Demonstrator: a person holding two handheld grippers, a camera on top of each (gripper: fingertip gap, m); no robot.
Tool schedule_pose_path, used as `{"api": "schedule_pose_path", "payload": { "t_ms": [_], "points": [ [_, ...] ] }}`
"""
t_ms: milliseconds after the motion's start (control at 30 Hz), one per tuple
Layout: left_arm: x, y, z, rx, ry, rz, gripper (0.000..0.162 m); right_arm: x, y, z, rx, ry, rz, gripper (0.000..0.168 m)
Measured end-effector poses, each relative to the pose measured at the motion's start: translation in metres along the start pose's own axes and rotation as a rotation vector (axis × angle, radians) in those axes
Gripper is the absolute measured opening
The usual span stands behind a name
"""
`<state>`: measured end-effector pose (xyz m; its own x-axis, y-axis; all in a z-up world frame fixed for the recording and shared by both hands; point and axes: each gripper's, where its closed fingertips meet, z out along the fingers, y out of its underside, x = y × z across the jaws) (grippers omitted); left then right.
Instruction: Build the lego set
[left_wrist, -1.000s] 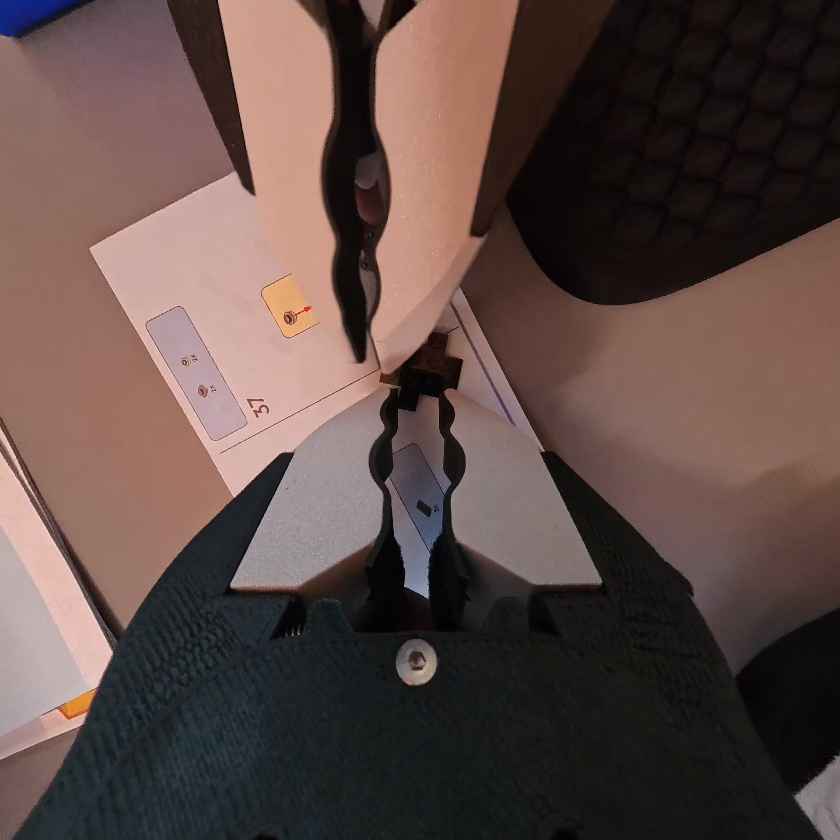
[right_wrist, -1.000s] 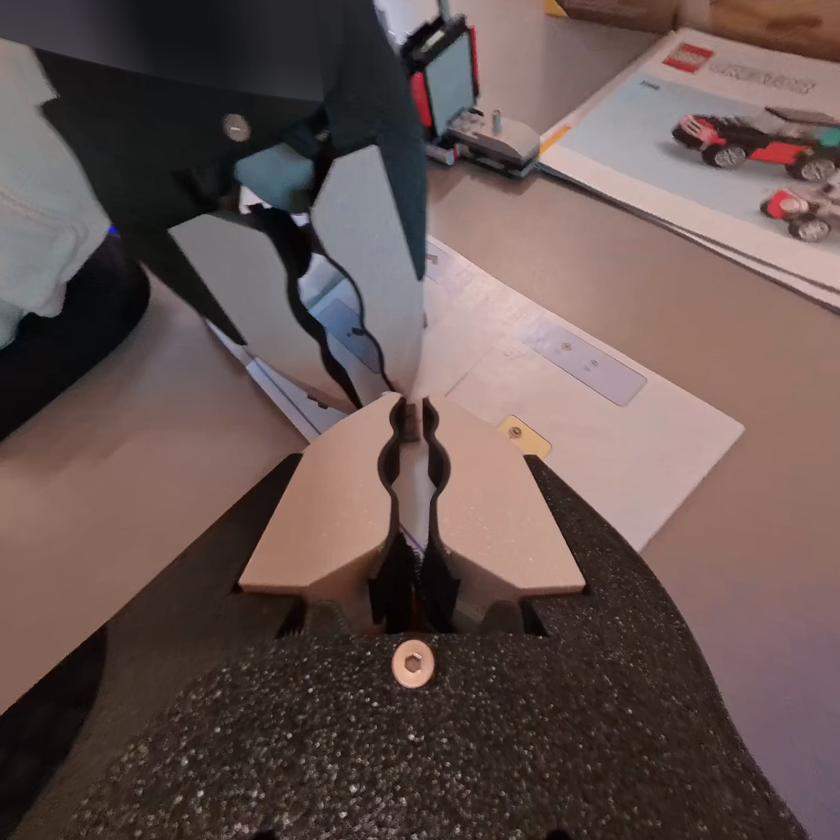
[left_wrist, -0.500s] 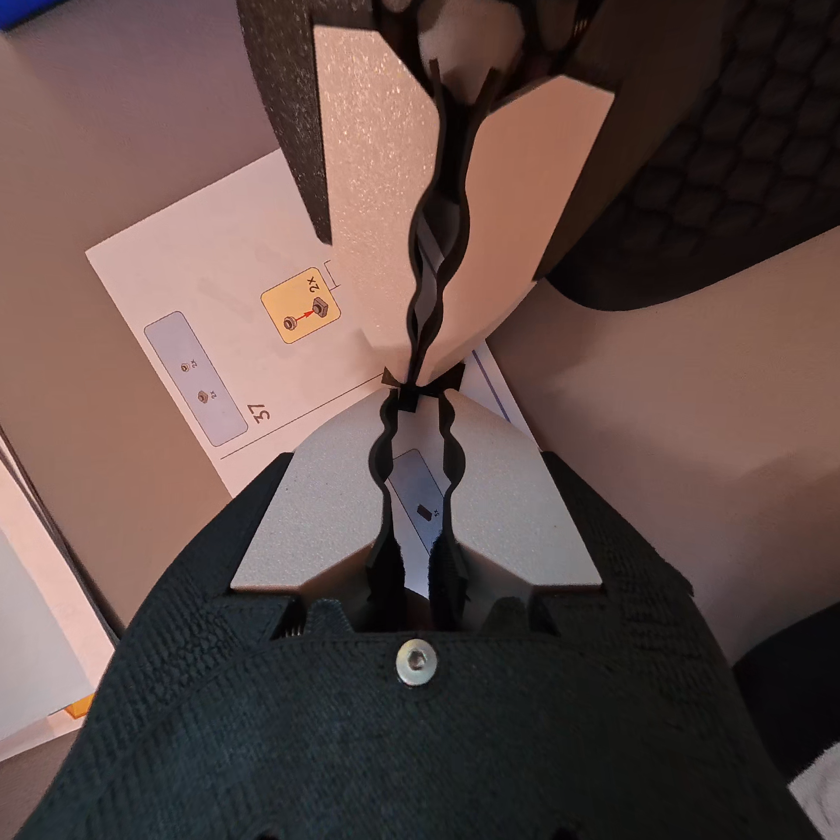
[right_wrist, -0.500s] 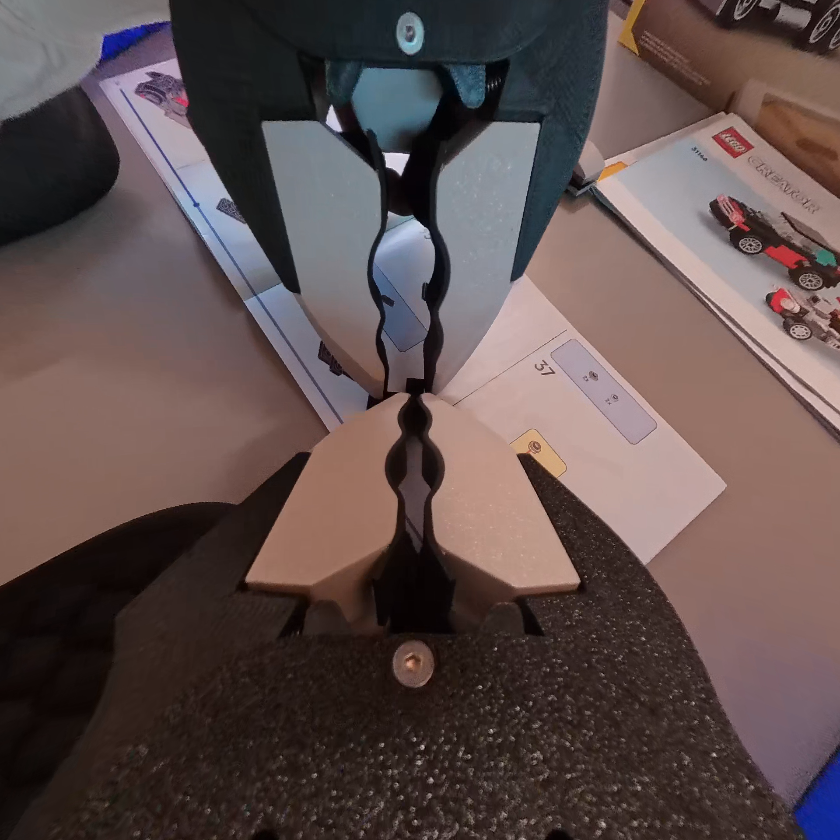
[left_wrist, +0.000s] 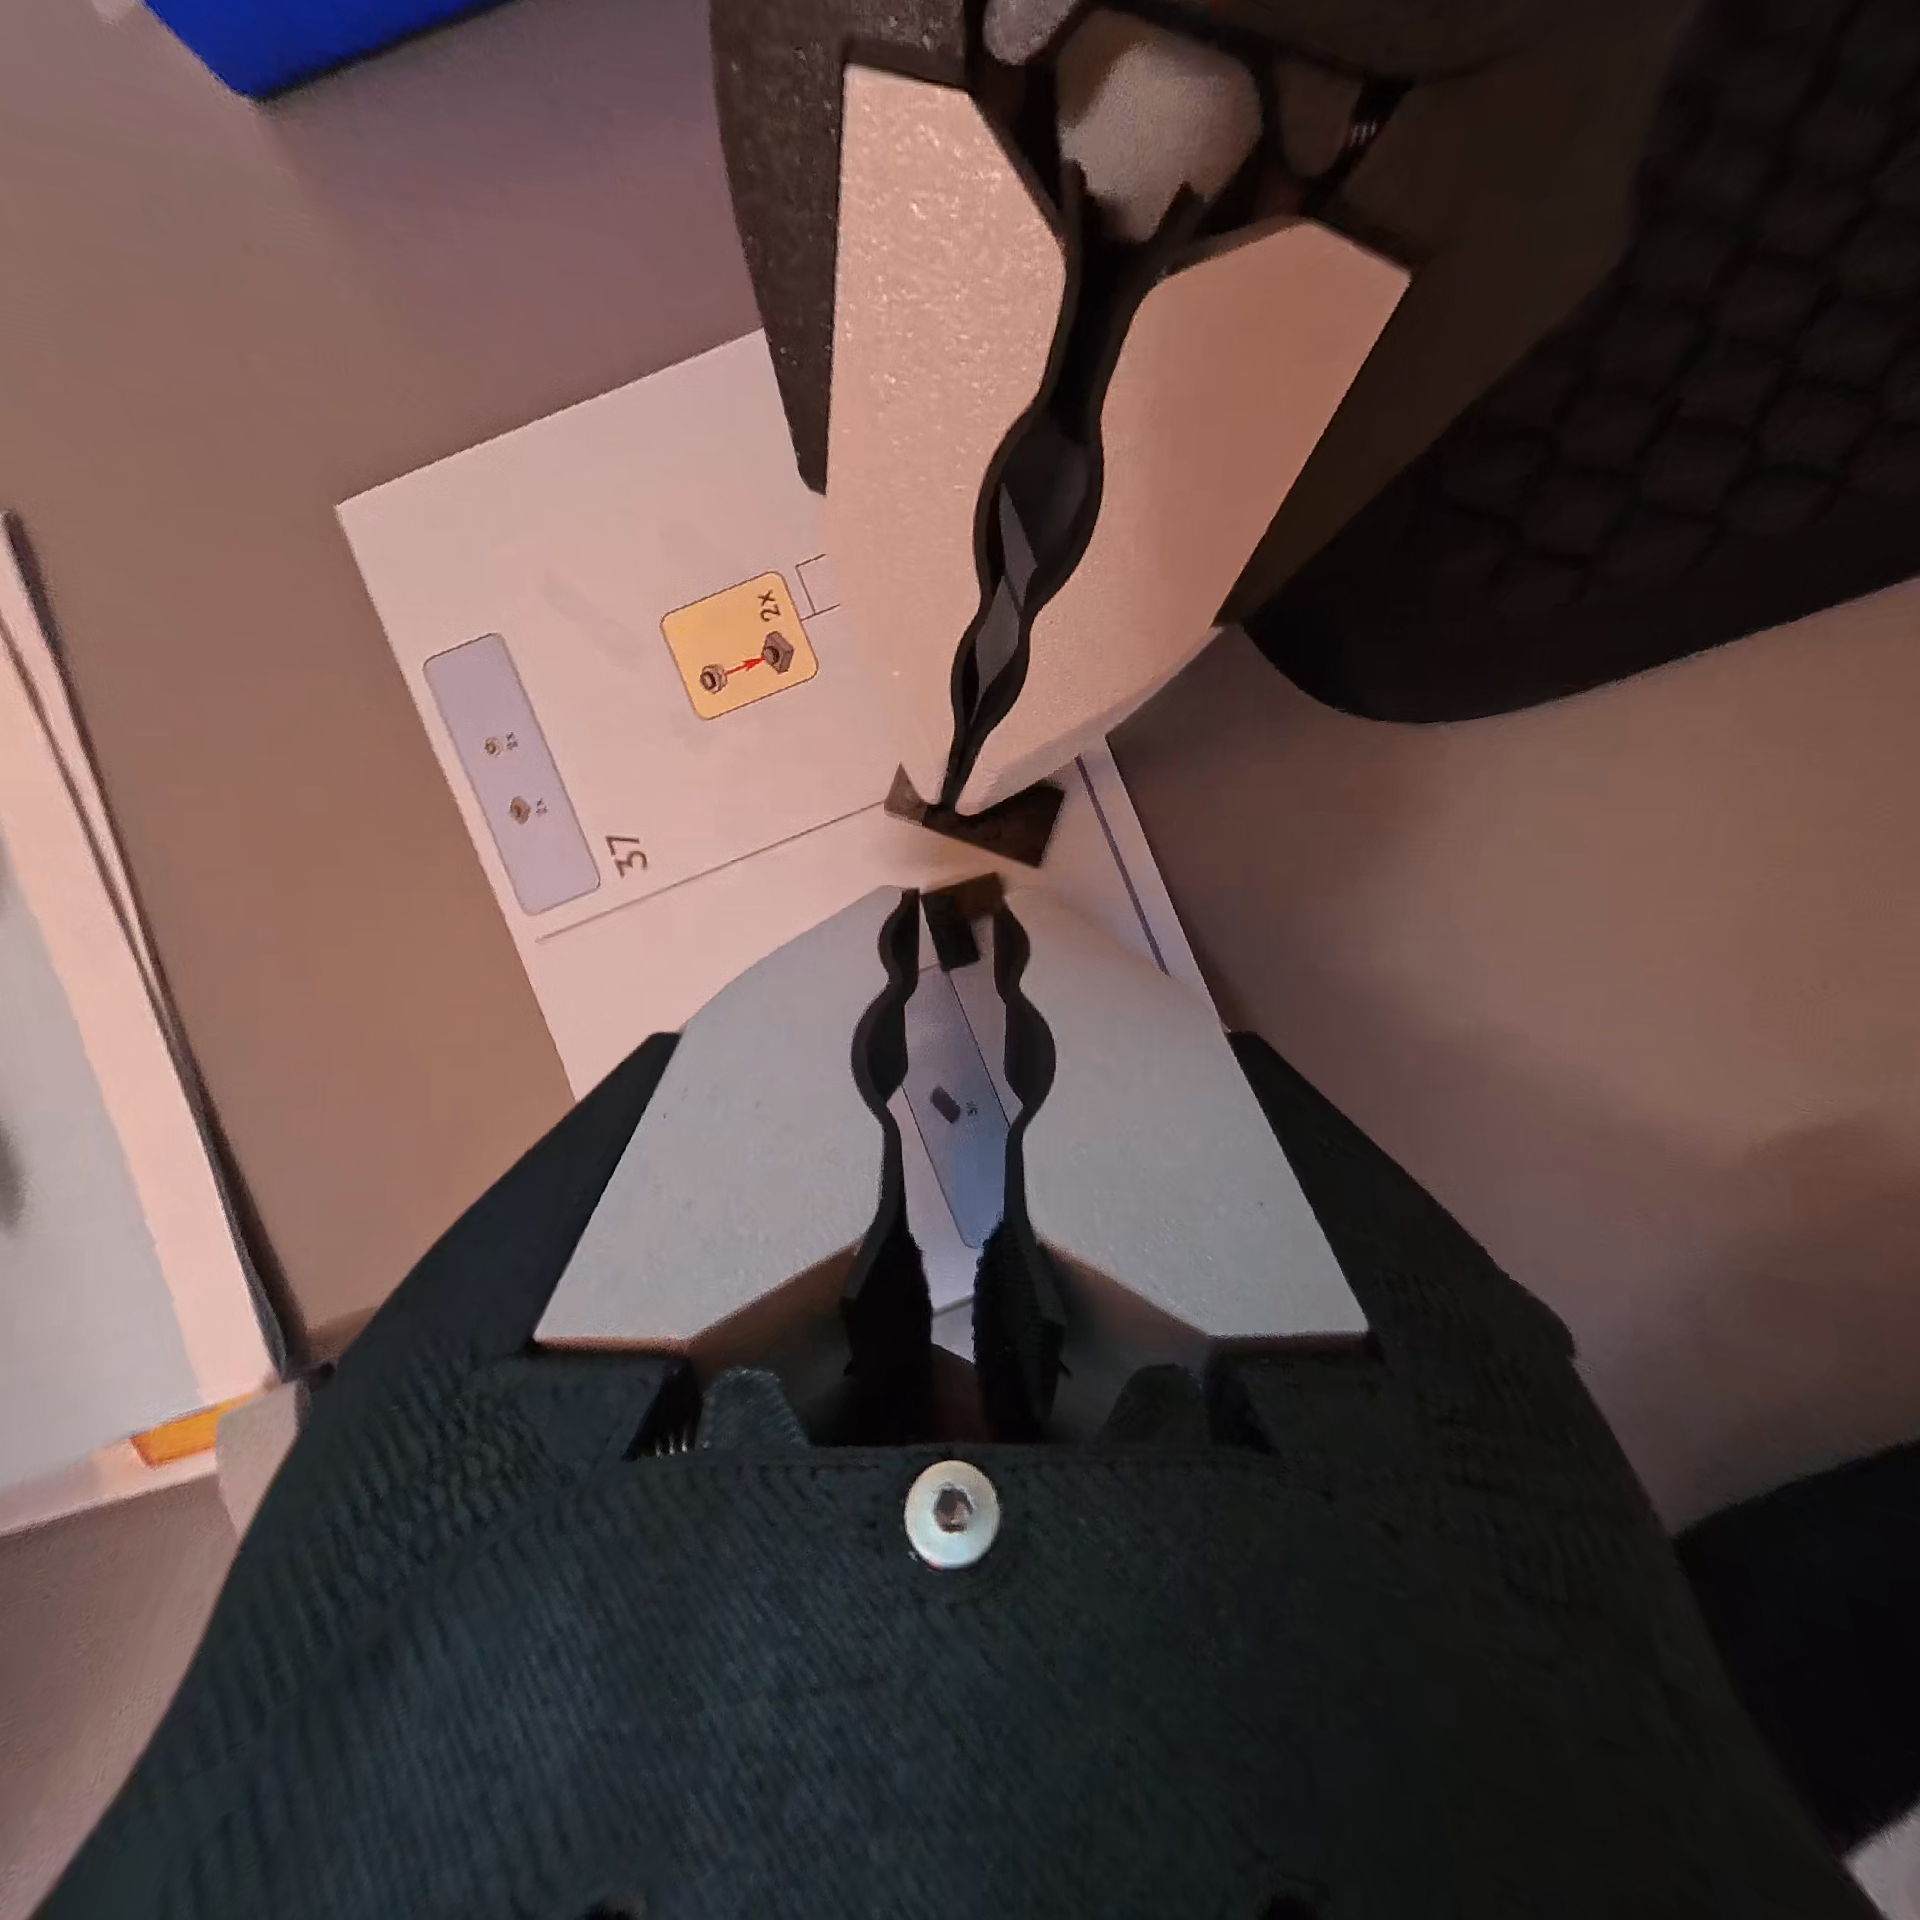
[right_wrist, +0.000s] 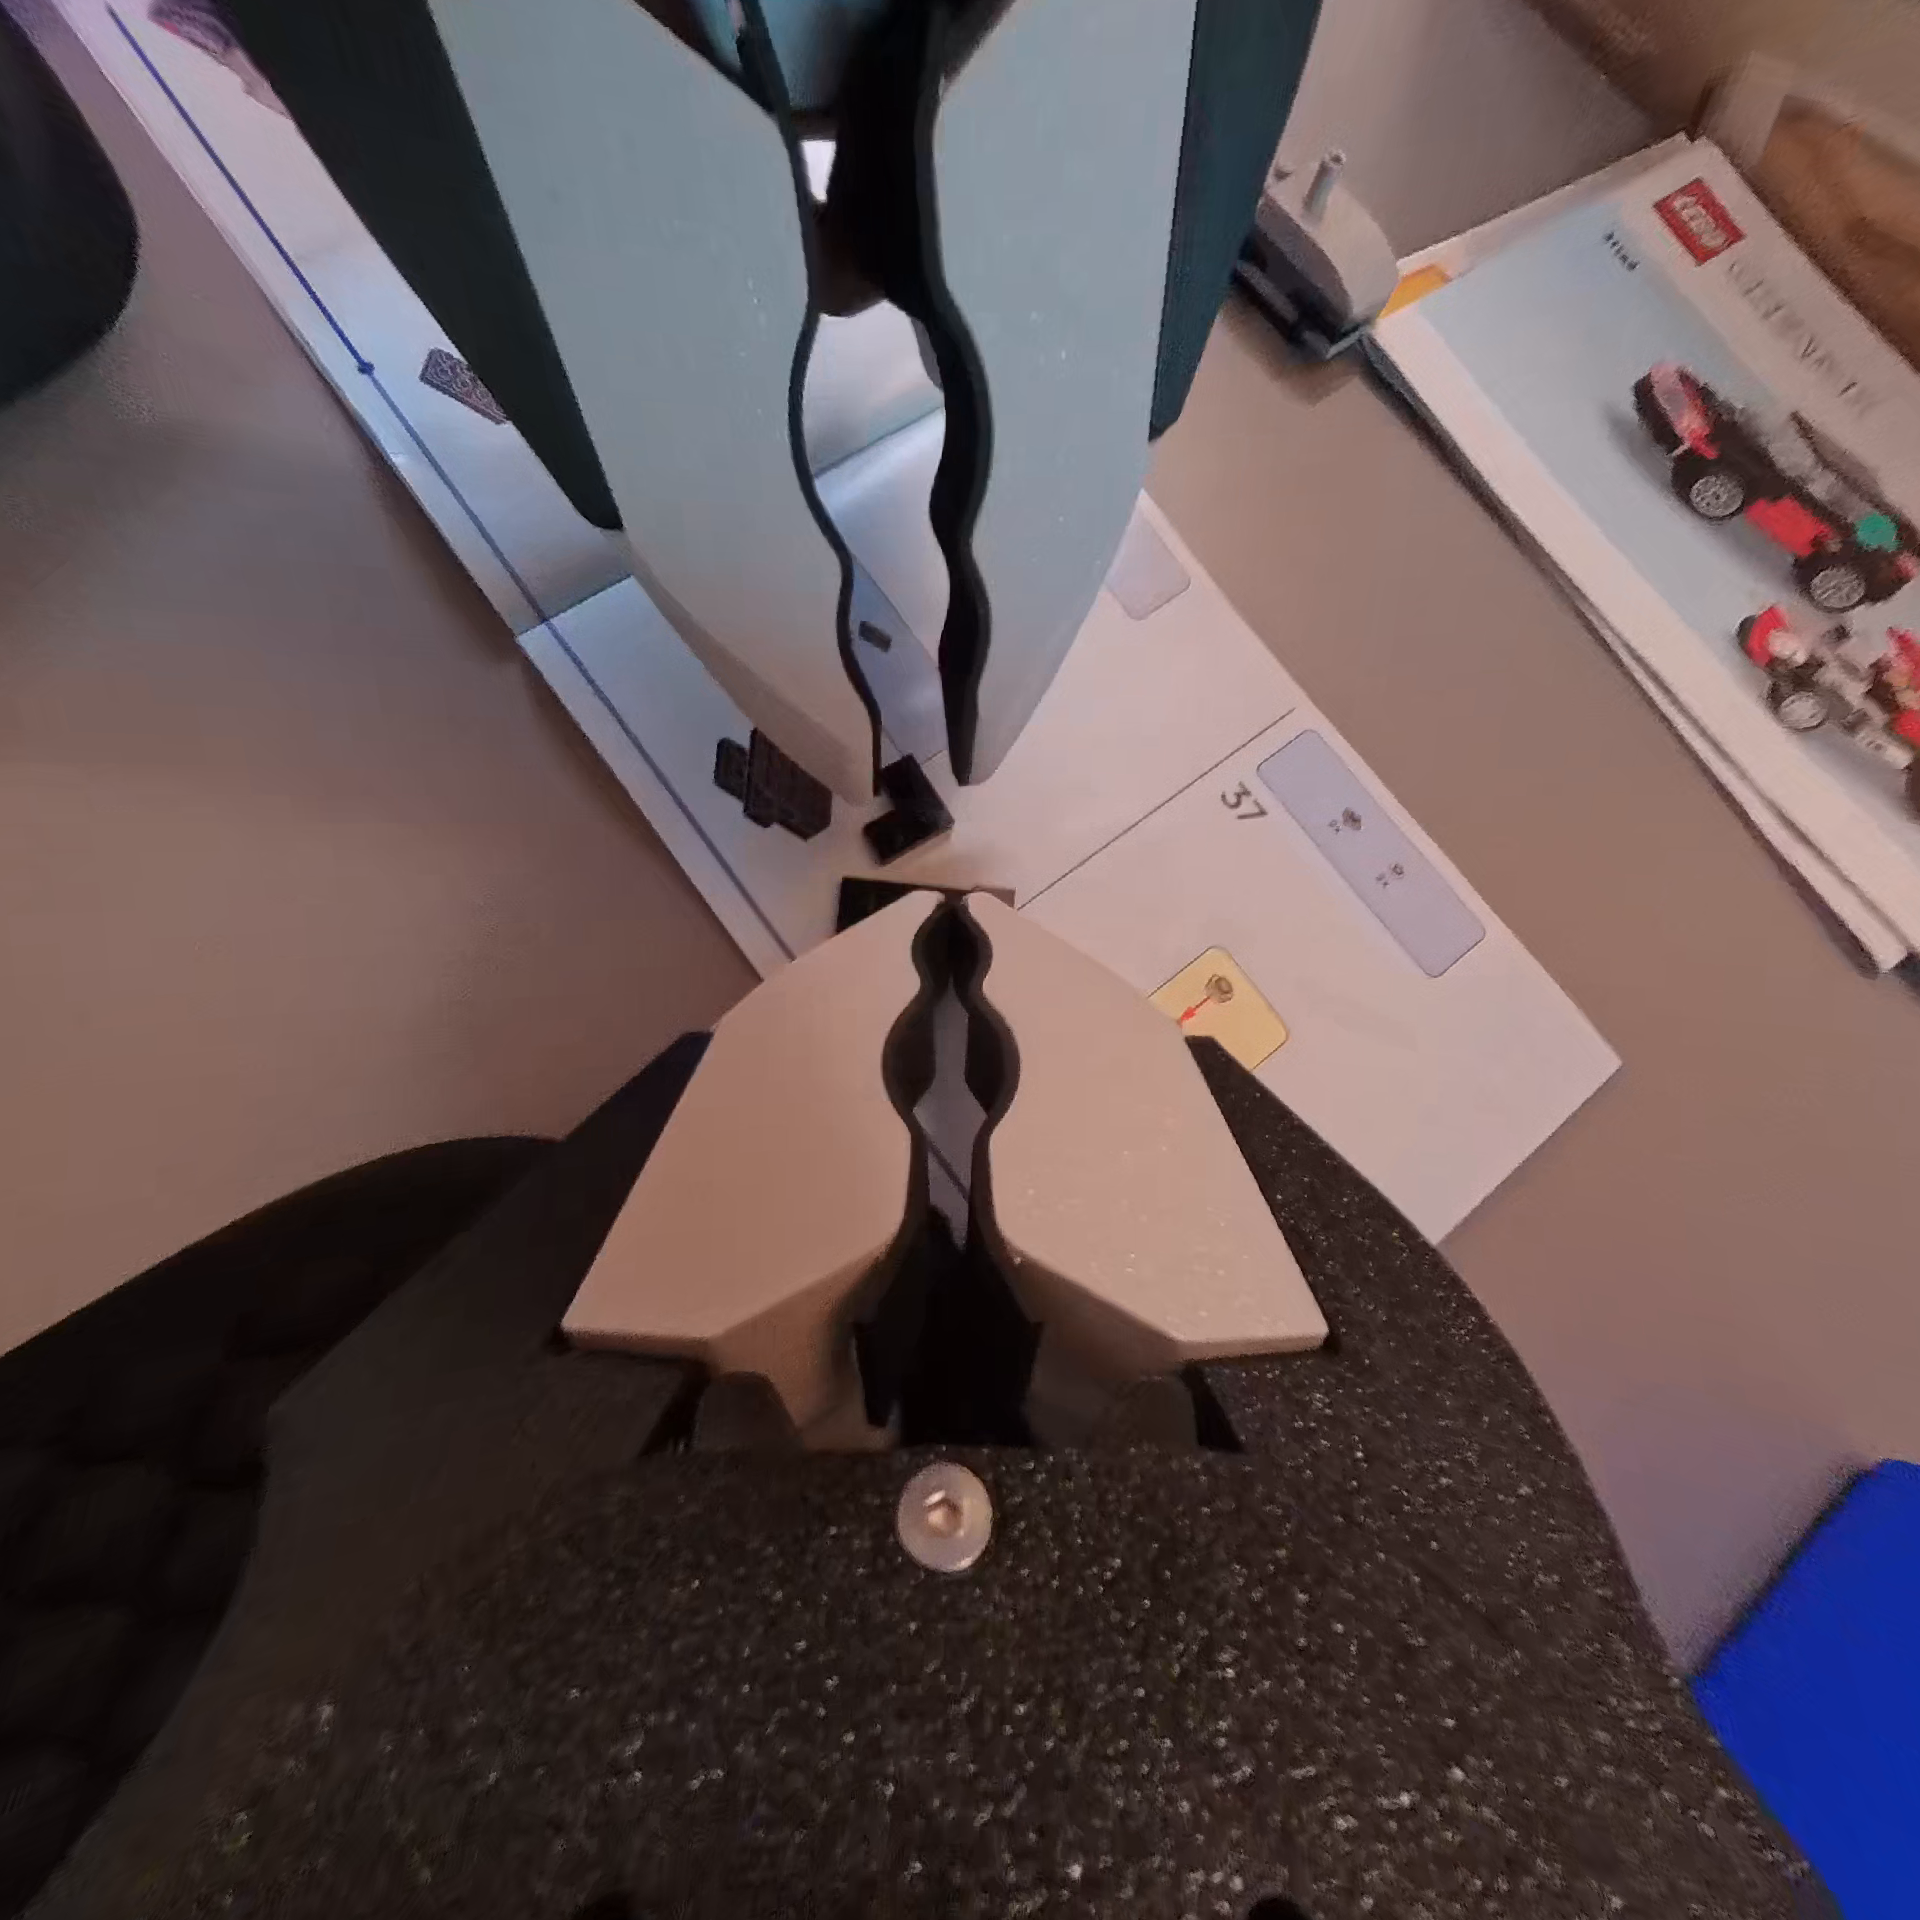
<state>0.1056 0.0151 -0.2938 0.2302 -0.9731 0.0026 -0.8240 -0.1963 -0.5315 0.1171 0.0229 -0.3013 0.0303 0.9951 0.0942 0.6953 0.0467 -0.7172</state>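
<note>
Facing tip to tip above the instruction sheet (left_wrist: 582, 582), left tongs (left_wrist: 951, 904) clamping a small black piece (left_wrist: 961, 914), right tongs (right_wrist: 961, 904) pinching a black plate (left_wrist: 987, 821).

My left gripper (left_wrist: 954, 902) points forward and down, its two grey fingers set a narrow gap apart, with a small black piece (left_wrist: 961, 914) pinched between the tips. My right gripper (left_wrist: 966, 795) comes in from the opposite side, tip to tip with the left one and just short of touching it. Its fingers (right_wrist: 821, 1101) are drawn almost together, wavy inner edges nearly meeting, and a flat black piece (left_wrist: 992, 821) sits clamped at their ends. Seen from the right wrist, my left gripper (right_wrist: 914, 769) hangs nose-down directly ahead, tilted slightly, its black piece (right_wrist: 909, 805) sticking out below the fingertips.
</note>
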Motion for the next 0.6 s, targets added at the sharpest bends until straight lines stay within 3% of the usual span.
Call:
{"api": "schedule_pose_path", "payload": {
  "t_ms": [200, 267, 367, 500, 600],
  "points": [
    [-0.002, 0.004, -0.007, 0.097, -0.085, -0.052, 0.012, 0.0, -0.004, 0.006, -0.089, 0.012, -0.061, 0.0],
    [-0.003, 0.006, -0.014, 0.148, -0.097, -0.073, 0.013, 0.002, -0.009, 0.001, 0.0, 0.027, -0.056, 0.008],
    [-0.002, 0.002, -0.014, 0.186, -0.081, -0.079, 0.016, 0.001, -0.01, -0.012, 0.054, -0.047, 0.05, 0.041],
    [-0.004, 0.016, 0.004, 0.066, -0.079, -0.06, 0.016, -0.002, 0.007, -0.011, -0.003, -0.061, 0.034, 0.048],
    [-0.003, 0.014, 0.006, 0.083, -0.064, -0.051, 0.015, -0.005, 0.003, -0.008, 0.022, -0.072, 0.031, 0.048]
  ]
}}
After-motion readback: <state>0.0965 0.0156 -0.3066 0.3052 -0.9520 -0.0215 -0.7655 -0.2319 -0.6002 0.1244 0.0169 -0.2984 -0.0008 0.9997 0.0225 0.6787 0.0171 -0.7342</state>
